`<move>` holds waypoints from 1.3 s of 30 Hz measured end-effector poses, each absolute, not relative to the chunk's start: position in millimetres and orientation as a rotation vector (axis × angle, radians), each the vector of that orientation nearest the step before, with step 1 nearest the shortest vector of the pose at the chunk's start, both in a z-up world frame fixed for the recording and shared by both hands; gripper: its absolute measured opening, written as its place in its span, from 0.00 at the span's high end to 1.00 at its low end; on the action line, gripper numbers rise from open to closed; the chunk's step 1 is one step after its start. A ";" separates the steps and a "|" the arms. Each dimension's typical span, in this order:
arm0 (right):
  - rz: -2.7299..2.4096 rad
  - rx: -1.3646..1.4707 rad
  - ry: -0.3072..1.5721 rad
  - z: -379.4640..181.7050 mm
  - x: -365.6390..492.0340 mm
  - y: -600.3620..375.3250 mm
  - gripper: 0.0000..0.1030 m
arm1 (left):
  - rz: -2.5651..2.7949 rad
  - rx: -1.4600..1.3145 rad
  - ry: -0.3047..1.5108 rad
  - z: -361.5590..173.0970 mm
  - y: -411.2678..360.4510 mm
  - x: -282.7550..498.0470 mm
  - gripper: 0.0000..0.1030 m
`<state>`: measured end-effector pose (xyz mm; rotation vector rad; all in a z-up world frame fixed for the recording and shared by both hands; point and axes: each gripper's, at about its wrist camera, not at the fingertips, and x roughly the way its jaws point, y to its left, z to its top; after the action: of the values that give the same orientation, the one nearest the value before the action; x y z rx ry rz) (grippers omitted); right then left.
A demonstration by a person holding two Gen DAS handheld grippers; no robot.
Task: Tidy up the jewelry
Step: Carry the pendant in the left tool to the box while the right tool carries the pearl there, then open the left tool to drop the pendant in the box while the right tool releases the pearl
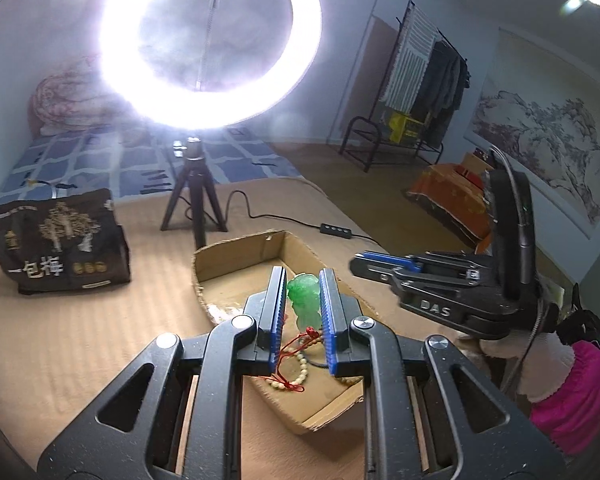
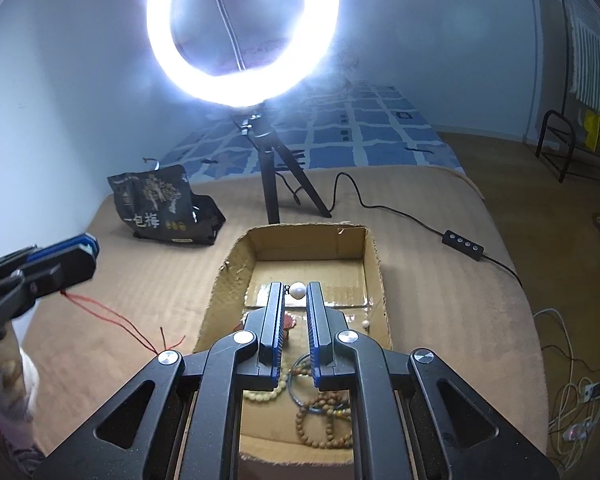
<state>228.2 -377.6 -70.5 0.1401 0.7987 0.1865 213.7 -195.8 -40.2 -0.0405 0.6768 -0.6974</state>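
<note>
My left gripper [image 1: 303, 276] is shut on a green jade pendant [image 1: 303, 300], held over a shallow cardboard box [image 1: 236, 252]. Its red cord [image 1: 296, 344] hangs down toward a pale bead bracelet [image 1: 302, 372] in the box. In the right wrist view the left gripper [image 2: 60, 256] is at the left with the red cord [image 2: 112, 320] trailing. My right gripper [image 2: 296, 286] holds a white pearl [image 2: 298, 291] between its fingertips above the box [image 2: 374, 264]. Brown bead bracelets [image 2: 324, 420] lie below it. The right gripper [image 1: 384, 266] also shows in the left wrist view.
A ring light on a tripod [image 1: 192, 208] stands behind the box, its cable and remote [image 2: 462, 245] running right. A dark snack bag [image 1: 58, 240] lies at the left. The tan blanket edge [image 2: 512, 300] drops off at the right, with loose cables [image 2: 572, 392] below.
</note>
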 end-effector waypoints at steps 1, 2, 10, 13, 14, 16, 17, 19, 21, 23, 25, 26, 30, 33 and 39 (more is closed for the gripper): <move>0.186 0.141 0.800 -71.5 230.5 -378.0 0.91 | -0.700 -0.039 0.679 -41.7 -199.1 214.1 0.85; 0.186 0.142 0.801 -73.0 233.1 -378.8 0.91 | -0.704 -0.037 0.683 -44.1 -203.6 215.4 0.85; 0.182 0.160 0.822 -86.1 249.1 -386.6 0.91 | -0.706 -0.023 0.720 -65.1 -221.3 227.1 0.85; 0.181 0.165 0.832 -92.4 253.3 -388.9 0.91 | -0.707 -0.010 0.739 -73.8 -226.4 228.4 0.85; 0.180 0.168 0.834 -93.9 254.5 -389.3 0.91 | -0.708 -0.006 0.744 -76.1 -228.3 228.3 0.85; 0.179 0.174 0.840 -97.2 257.0 -390.6 0.91 | -0.707 0.009 0.755 -81.8 -232.3 227.7 0.85; 0.179 0.174 0.842 -98.4 258.0 -390.9 0.91 | -0.708 0.014 0.759 -84.2 -233.9 227.2 0.85; 0.179 0.171 0.842 -99.9 259.3 -390.6 0.91 | -0.710 0.026 0.766 -89.0 -237.2 226.0 0.85; 0.182 0.167 0.842 -100.5 260.1 -389.9 0.91 | -0.707 0.047 0.774 -93.8 -241.2 224.3 0.85; 0.180 0.164 0.845 -101.0 261.1 -388.6 0.91 | -0.700 0.065 0.785 -98.0 -244.3 223.4 0.85; 0.177 0.162 0.848 -102.1 262.2 -388.7 0.90 | -0.698 0.083 0.798 -102.7 -247.2 221.9 0.85; 0.175 0.162 0.852 -102.8 263.2 -388.6 0.82 | -0.695 0.097 0.804 -104.6 -248.6 221.3 0.85; 0.149 0.157 0.852 -105.1 263.3 -389.9 0.40 | -0.664 0.141 0.817 -112.0 -250.5 217.5 0.45; 0.129 0.152 0.860 -106.1 264.1 -391.1 0.38 | -0.643 0.170 0.824 -115.0 -251.6 214.0 0.40; 0.114 0.143 0.867 -107.2 264.6 -389.6 0.29 | -0.605 0.183 0.845 -117.7 -249.6 214.5 0.32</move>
<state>264.6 -389.6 -107.2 0.1432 0.8669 0.1138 214.5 -249.6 -117.7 0.1827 0.8453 -0.6049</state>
